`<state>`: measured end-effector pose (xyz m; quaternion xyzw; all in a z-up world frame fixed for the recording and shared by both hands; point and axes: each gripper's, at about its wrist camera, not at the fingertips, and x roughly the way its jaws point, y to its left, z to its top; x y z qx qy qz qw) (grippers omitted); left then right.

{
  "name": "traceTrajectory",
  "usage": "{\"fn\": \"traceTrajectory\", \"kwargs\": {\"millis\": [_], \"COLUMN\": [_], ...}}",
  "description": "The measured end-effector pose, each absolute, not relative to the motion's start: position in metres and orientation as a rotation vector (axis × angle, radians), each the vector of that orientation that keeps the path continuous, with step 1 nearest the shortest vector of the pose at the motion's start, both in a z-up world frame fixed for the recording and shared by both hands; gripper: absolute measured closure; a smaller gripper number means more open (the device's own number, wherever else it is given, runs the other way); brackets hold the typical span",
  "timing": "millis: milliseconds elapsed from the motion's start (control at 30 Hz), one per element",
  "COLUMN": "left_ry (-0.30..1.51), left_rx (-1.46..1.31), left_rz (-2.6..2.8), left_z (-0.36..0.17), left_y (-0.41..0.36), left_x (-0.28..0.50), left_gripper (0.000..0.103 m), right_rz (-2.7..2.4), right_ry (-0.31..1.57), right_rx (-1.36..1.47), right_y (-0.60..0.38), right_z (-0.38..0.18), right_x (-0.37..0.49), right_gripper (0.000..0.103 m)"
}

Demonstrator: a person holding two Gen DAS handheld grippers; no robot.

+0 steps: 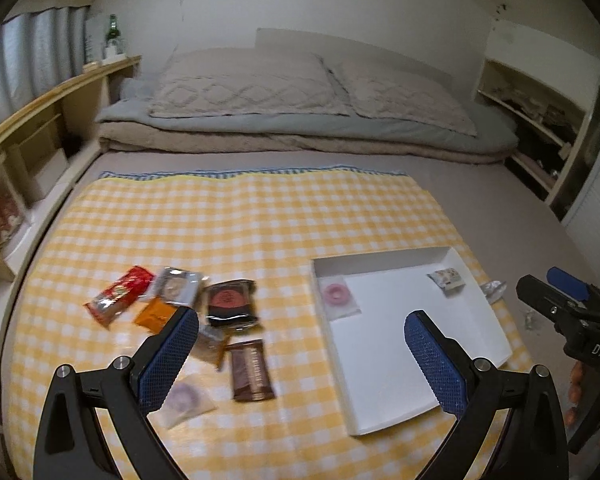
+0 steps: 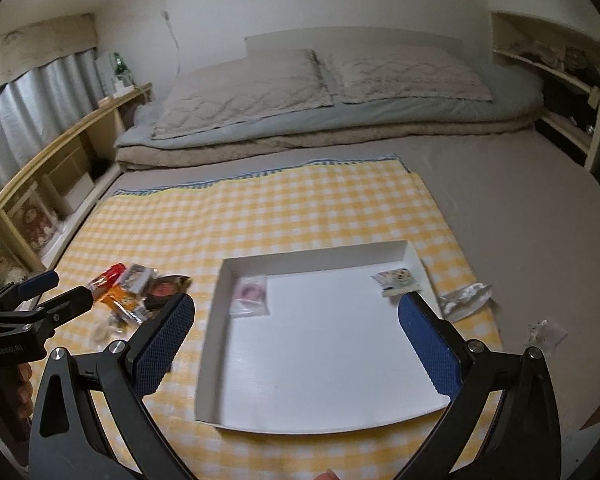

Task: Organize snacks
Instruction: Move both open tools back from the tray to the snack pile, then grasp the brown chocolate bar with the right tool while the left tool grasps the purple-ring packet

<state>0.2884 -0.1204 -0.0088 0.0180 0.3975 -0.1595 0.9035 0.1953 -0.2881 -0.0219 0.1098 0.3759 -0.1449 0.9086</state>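
Observation:
A white shallow tray lies on the yellow checked cloth. It holds a pink ring candy packet at its far left and a small patterned packet at its far right. A pile of snacks lies left of it: a red packet, an orange one, a dark round-label packet, a brown chocolate bar and a purple ring candy. My left gripper is open above the pile's right edge. My right gripper is open above the tray.
A silver wrapper and a small clear wrapper lie right of the tray. Folded bedding and pillows fill the far end of the bed. Wooden shelves run along the left, more shelving at right.

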Motion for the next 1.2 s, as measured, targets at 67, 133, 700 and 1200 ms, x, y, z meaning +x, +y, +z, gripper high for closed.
{"fn": "traceTrajectory", "kwargs": {"millis": [67, 133, 700, 1200], "left_ry": [0.810, 0.799, 0.881, 0.948], "left_rx": [0.036, 0.036, -0.047, 0.095], "left_rz": [-0.311, -0.288, -0.097, -0.276], "left_z": [-0.003, 0.001, -0.009, -0.061], "left_y": [-0.106, -0.090, 0.026, 0.036], "left_x": [0.282, 0.275, 0.272, 0.321], "left_gripper": [0.000, 0.000, 0.000, 0.000], "right_rz": [-0.281, -0.261, -0.089, -0.028], "right_ry": [0.775, 0.779, 0.895, 1.272], "right_rx": [0.222, 0.214, 0.203, 0.379], "right_y": [-0.279, -0.267, -0.171, -0.131], "right_z": [-0.023, -0.025, -0.065, -0.188], "right_x": [0.200, 0.207, 0.278, 0.346], "right_gripper": [0.000, 0.000, 0.000, 0.012]}}
